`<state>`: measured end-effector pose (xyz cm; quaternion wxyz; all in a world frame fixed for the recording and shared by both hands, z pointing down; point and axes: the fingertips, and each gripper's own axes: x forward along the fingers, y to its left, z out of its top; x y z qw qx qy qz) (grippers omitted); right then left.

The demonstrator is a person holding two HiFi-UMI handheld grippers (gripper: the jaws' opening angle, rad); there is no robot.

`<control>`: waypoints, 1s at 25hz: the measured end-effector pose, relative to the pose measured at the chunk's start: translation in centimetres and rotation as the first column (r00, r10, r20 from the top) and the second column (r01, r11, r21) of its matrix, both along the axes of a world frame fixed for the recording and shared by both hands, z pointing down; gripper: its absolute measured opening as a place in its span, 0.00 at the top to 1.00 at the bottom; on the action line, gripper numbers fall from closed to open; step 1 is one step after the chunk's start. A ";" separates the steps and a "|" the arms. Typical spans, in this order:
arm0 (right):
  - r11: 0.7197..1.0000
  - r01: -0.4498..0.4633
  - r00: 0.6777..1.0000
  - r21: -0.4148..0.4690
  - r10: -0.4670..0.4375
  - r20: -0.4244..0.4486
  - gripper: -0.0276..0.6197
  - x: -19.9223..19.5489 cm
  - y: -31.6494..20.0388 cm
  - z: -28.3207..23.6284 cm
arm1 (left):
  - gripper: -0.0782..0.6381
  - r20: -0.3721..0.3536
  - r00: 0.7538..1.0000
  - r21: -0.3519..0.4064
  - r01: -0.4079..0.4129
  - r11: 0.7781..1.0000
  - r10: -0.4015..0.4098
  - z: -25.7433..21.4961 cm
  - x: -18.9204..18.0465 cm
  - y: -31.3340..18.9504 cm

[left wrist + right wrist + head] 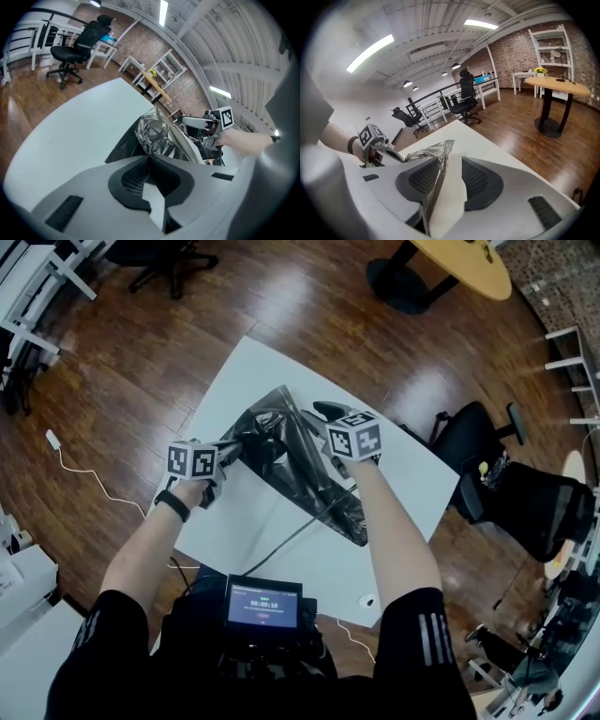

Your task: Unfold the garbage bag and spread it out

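1. Jaws first, counted as two pairs. The left gripper (149, 159) has its pair clenched on a crumpled bunch of the one garbage bag (154, 133). The right gripper (451, 161) has its pair released and standing apart, with a thin edge of the bag's film lying along the inner face of one pad and the other pad clear of it.
2. Nearest the person in the head view, one small screen unit (262, 604) sits at the chest, between two bare forearms. One black wristband (173, 505) is on the left wrist.
3. Each gripper carries one marker cube (192, 461), so there are two in all. They are held just above the one white table (253, 521).
4. The black, glossy bag is partly opened and wrinkled. It is stretched between the two grippers, and a long tail of it runs back toward the person along the right forearm and lies on the tabletop.
5. Beyond the table's left edge, one white cable (80, 470) trails across the wooden floor (141, 362).
6. Farthest off, one black office chair (164, 263) stands at the upper left and one round wooden table (464, 263) at the upper right.
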<state>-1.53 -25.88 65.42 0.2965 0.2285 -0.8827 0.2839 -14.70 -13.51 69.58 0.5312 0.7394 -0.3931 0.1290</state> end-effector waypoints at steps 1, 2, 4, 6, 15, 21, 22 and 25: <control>1.000 -0.023 0.999 -0.010 0.023 0.023 0.67 0.8 0.0 -0.5 | 0.89 0.003 1.000 0.000 -0.004 1.000 0.004 0.0 0.0 0.0; 0.999 -0.042 0.998 -0.018 0.043 0.044 0.67 1.6 0.0 -1.0 | 0.86 0.000 1.000 0.002 -0.008 1.000 0.008 -0.1 0.1 0.1; 0.997 -0.062 0.995 -0.037 0.064 0.078 0.67 2.8 0.4 -1.9 | 0.83 -0.017 1.000 0.011 -0.018 1.000 0.018 -0.6 0.4 0.1; 0.996 -0.051 0.993 -0.070 0.058 0.103 0.67 3.4 1.6 -2.5 | 0.79 -0.034 0.999 0.028 -0.028 0.999 0.029 -1.5 0.6 0.1; 0.981 0.083 0.995 -0.177 -0.090 -0.032 0.64 5.6 9.0 0.4 | 0.73 0.008 0.986 0.095 -0.165 0.982 0.165 -4.4 4.0 3.6; 0.972 0.111 0.989 -0.205 -0.129 -0.074 0.63 5.4 11.4 2.2 | 0.71 0.124 0.950 0.152 -0.304 0.941 0.287 -4.6 6.1 5.9; 0.969 0.114 0.989 -0.221 -0.131 -0.063 0.63 5.2 11.7 2.4 | 0.71 0.170 0.926 0.166 -0.366 0.916 0.339 -4.5 6.8 6.6; 0.962 0.121 0.987 -0.246 -0.143 -0.071 0.62 4.8 12.3 3.2 | 0.70 0.335 0.789 0.194 -0.592 0.782 0.515 -3.9 9.9 8.7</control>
